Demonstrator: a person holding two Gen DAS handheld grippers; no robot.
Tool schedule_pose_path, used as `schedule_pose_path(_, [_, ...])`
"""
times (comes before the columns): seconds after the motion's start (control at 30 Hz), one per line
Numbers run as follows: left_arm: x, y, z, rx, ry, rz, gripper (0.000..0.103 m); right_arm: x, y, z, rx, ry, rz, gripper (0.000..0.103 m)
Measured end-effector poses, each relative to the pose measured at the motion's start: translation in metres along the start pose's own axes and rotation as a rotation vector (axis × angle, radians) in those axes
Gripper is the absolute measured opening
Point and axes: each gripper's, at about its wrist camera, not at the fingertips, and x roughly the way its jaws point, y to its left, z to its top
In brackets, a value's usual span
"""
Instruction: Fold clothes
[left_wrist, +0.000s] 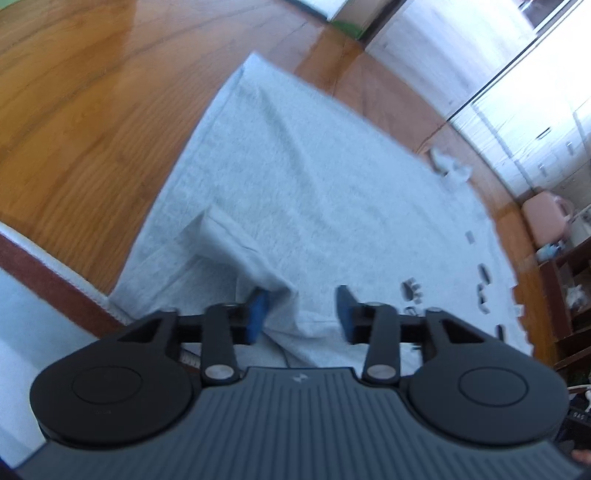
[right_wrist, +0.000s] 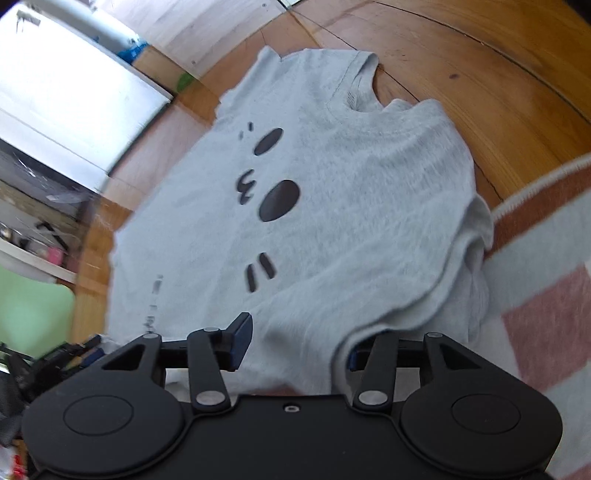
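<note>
Shirt (right_wrist: 332, 206), grey, lies flat on wooden floor (left_wrist: 74, 110), one edge beside striped rug (right_wrist: 546, 295). Left gripper (left_wrist: 301, 314) over shirt's near edge, jaws parted, cloth between, unpinched. Right gripper (right_wrist: 295, 343) likewise, holding nothing.

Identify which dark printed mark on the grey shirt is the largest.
The big oval at the middle of the grey shirt; the upper oval is slimmer, the others thin strokes.
</note>
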Motion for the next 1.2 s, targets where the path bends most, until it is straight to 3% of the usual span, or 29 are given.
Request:
schedule_pose_path(0.03, [0.006,0.003,-0.001,-0.009,0.003,0.005,0.045,0.002,0.003,0.0,-0.025,0.001,-0.008,0.022])
schedule_pose_path(0.07, [0.007,0.003,-0.002,-0.014,-0.027,-0.002,0.041,0.004,0.005,0.0,-0.05,0.0,-0.016,0.007])
schedule_pose_path(0.1, [0.008,0.002,-0.001,-0.017,-0.026,0.012,0.037,0.002,0.008,-0.001,-0.073,-0.012,-0.024,0.007])
schedule_pose_path(0.13, [0.007,0.0,-0.001,0.005,-0.031,0.039,0.009,-0.001,0.011,-0.003,-0.094,-0.027,-0.027,0.006])
schedule_pose_path(0.17, [0.004,-0.005,-0.001,0.046,-0.037,0.066,0.001,-0.008,0.014,-0.007,-0.106,-0.058,-0.01,0.006])
schedule_pose_path(0.23, [-0.008,-0.015,-0.002,0.099,-0.078,0.117,0.001,-0.026,0.018,-0.013,-0.118,-0.114,0.029,0.006])
schedule_pose_path(0.47, [-0.102,-0.022,-0.013,0.031,-0.236,0.031,0.001,-0.116,0.031,-0.059,-0.146,-0.25,0.155,0.006])
schedule_pose_path(0.6, [-0.14,-0.02,-0.04,-0.065,-0.185,0.025,0.001,-0.131,0.012,-0.088,-0.161,-0.201,0.101,0.006])
schedule_pose_path(0.73, [-0.131,-0.004,-0.066,-0.179,-0.082,0.073,0.001,-0.104,-0.019,-0.093,-0.038,-0.168,0.061,0.006])
schedule_pose_path(0.9, [-0.106,0.034,-0.081,-0.345,0.078,0.088,0.003,-0.091,-0.03,-0.089,0.02,-0.136,0.028,0.011])
schedule_pose_path(1.0, [-0.1,0.049,-0.084,-0.427,0.102,0.042,0.012,-0.082,-0.037,-0.085,0.076,-0.116,0.03,0.027])
schedule_pose_path(1.07, [-0.097,0.054,-0.085,-0.459,0.102,0.019,0.023,-0.079,-0.041,-0.085,0.108,-0.121,0.032,0.049])
schedule_pose_path(1.13, [-0.09,0.051,-0.087,-0.454,0.113,0.024,0.035,-0.075,-0.045,-0.086,0.15,-0.121,0.042,0.052])
schedule_pose_path(1.2, [-0.082,0.054,-0.089,-0.49,0.125,-0.017,0.036,-0.072,-0.049,-0.087,0.198,-0.122,0.061,0.052])
